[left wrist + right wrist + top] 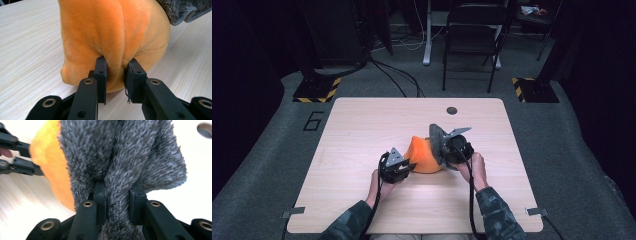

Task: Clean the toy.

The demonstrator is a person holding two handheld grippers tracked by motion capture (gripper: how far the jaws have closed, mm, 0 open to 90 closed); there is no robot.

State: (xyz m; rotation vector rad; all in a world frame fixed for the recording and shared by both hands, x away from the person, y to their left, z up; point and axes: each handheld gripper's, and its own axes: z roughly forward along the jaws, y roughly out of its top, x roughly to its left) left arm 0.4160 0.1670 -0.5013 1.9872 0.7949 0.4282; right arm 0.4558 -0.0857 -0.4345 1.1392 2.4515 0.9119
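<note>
Near table (362,210) centre: orange plush (424,156), soft, light; pinch loose folds. Left gripper (115,72) nips its seam; right gripper (117,192) clamps grey fleece cloth (120,152).

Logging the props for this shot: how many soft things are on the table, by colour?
Orange plush: 1
Grey fuzzy cloth: 1
Total: 2
</note>
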